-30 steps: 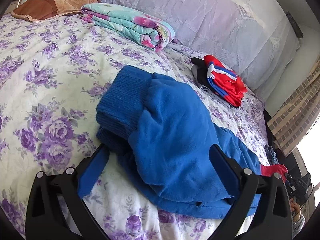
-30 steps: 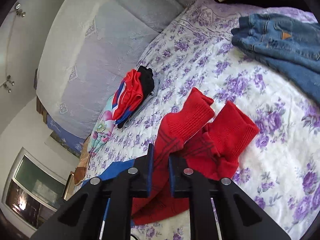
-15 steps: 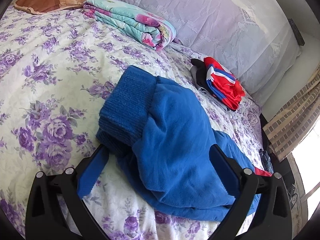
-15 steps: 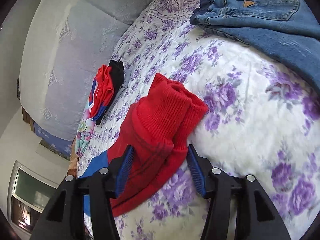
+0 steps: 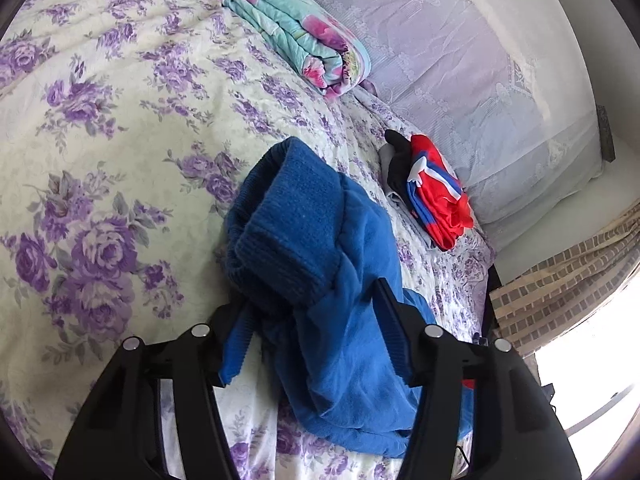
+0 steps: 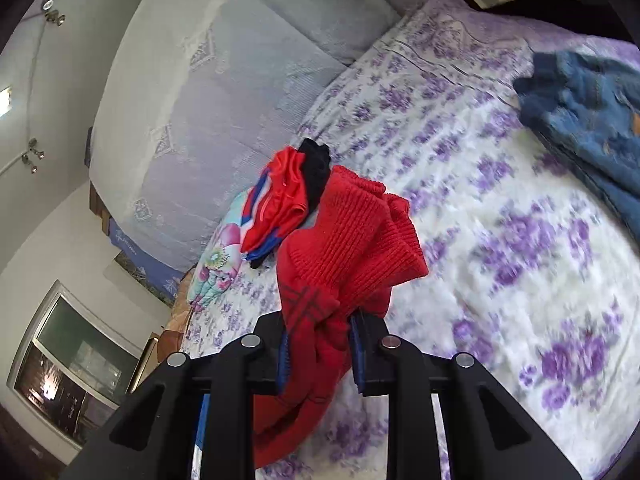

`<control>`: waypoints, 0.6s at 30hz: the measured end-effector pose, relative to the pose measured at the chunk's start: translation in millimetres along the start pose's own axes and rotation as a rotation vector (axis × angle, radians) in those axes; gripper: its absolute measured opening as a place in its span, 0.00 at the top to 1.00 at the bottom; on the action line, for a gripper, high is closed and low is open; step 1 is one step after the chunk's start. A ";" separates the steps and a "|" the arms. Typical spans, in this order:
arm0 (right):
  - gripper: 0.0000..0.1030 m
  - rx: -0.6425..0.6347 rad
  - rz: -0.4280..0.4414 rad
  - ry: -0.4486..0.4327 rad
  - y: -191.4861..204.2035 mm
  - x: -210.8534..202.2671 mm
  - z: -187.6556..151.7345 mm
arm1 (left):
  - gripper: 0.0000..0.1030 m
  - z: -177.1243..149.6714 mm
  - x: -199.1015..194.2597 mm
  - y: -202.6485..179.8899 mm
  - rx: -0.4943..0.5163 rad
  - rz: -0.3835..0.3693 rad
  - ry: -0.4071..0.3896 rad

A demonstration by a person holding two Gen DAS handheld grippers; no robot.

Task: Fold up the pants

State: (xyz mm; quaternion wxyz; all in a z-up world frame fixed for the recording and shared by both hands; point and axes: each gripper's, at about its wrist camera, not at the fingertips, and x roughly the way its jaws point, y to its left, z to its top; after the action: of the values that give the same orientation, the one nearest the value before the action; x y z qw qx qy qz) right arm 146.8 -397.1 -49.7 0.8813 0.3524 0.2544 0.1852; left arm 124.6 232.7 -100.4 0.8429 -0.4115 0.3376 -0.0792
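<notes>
The pants are blue fleece at the waist end (image 5: 320, 264) and red with ribbed red cuffs at the leg end (image 6: 352, 240). They lie on the purple-flowered bedspread (image 5: 100, 160). My left gripper (image 5: 308, 336) straddles the bunched blue fabric just below its ribbed band, jaws partly closed with cloth between them. My right gripper (image 6: 320, 348) is shut on the red legs just below the cuffs, which are lifted off the bed and stand up in front of it.
A folded red, blue and black garment pile (image 5: 432, 192) lies near the lilac headboard (image 5: 480, 60). A folded turquoise floral blanket (image 5: 292, 28) lies further up the bed. Denim jeans (image 6: 588, 108) lie at the far right. A curtain (image 5: 560, 292) hangs beside the bed.
My right gripper has closed on the red legs and lifted the cuffs off the bed. My left gripper has narrowed around the blue fabric, which has bunched up.
</notes>
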 end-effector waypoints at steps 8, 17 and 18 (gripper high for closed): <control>0.77 0.142 -0.132 -0.031 -70.5 -20.6 -1.2 | 0.18 -10.3 11.6 -20.2 0.070 0.083 -0.034; 0.77 0.213 -0.117 0.001 -95.4 -16.5 -25.4 | 0.72 -4.3 20.8 -16.0 0.021 0.042 -0.005; 0.77 0.209 -0.111 -0.002 -93.4 -16.1 -23.3 | 0.75 -1.5 18.7 -15.4 0.013 0.027 -0.008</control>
State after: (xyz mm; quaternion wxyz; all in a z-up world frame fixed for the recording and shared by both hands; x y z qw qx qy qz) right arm 134.1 -456.7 -125.9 0.8489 0.4279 0.2907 0.1082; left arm 140.0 214.1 -99.0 0.8479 -0.4016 0.3394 -0.0683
